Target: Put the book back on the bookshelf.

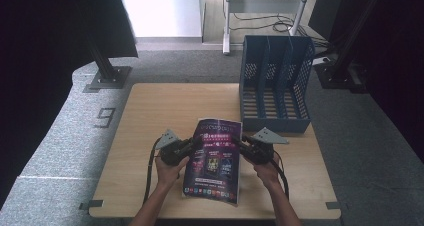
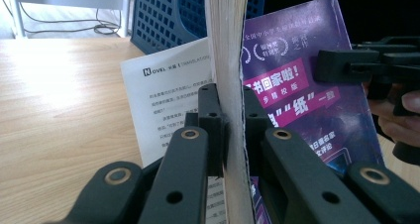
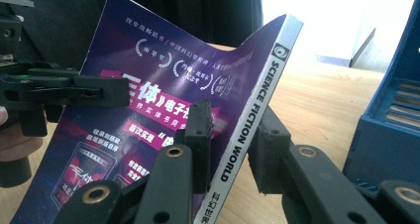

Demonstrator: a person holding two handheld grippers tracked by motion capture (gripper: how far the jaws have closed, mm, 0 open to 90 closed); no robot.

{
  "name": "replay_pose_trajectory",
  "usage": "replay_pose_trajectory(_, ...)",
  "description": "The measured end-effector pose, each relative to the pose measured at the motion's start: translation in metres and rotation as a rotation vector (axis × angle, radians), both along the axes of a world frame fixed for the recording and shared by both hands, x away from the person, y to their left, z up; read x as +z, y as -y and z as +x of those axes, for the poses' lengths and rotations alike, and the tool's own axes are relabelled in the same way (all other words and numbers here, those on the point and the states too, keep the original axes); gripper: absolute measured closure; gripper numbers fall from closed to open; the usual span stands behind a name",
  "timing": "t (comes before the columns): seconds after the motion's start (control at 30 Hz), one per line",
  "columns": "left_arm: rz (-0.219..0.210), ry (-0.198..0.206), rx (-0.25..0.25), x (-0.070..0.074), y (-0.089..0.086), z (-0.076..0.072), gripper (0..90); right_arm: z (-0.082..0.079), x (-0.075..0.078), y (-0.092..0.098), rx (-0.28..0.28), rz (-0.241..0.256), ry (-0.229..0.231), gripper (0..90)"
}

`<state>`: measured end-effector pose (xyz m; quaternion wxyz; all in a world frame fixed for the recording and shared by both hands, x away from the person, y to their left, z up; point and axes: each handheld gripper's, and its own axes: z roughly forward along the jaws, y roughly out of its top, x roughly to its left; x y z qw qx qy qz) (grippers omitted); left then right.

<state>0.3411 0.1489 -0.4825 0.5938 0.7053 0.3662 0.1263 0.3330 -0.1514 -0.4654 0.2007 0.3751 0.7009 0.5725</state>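
Both grippers, left (image 1: 192, 145) and right (image 1: 239, 142), clamp the magazine's (image 1: 214, 158) edges above the tabletop (image 1: 150, 116); likely next, carrying it far-right into the file rack (image 1: 275, 86).

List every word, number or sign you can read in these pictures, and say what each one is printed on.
"SCIENCE FICTION WORLD": spine of the magazine.
"NOVEL": top of the magazine's white inside page.
"9": grey floor left of the table.
Chinese text on the purple cover and inside page: too small or blurred to quote reliably.
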Motion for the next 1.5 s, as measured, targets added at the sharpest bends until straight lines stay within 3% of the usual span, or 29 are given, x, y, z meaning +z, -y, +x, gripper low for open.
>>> replay_pose_trajectory(0.13,-0.011,0.015,-0.008,0.009,0.001,-0.001,84.3,-0.004,0.005,0.002,-0.007,0.009,0.019,73.1)
replay_pose_trajectory(0.3,-0.025,0.04,-0.007,0.02,0.004,-0.001,84.7,-0.012,0.017,0.005,-0.019,0.03,0.089,75.3)
replay_pose_trajectory(0.73,-0.003,0.072,-0.001,0.031,0.01,0.001,84.9,-0.017,0.022,0.009,-0.031,0.054,0.126,76.6)
replay_pose_trajectory(0.77,0.001,0.077,-0.001,0.036,0.012,0.004,84.8,-0.02,0.024,0.007,-0.044,0.035,0.171,76.7)
replay_pose_trajectory(0.83,0.007,0.086,-0.001,0.04,0.013,0.007,84.8,-0.022,0.026,0.007,-0.048,0.029,0.182,76.7)
replay_pose_trajectory(0.87,0.013,0.094,-0.003,0.043,0.015,0.008,84.8,-0.025,0.028,0.007,-0.057,0.03,0.21,77.1)
replay_pose_trajectory(1.07,0.034,0.106,-0.013,0.046,0.02,0.01,84.6,-0.025,0.029,0.012,-0.062,0.049,0.206,78.1)
replay_pose_trajectory(1.23,0.011,0.099,-0.011,0.042,0.016,0.009,84.5,-0.023,0.026,0.013,-0.056,0.066,0.192,78.9)
replay_pose_trajectory(1.5,0.028,0.115,-0.016,0.048,0.019,0.014,84.4,-0.028,0.029,0.008,-0.078,0.03,0.26,79.1)
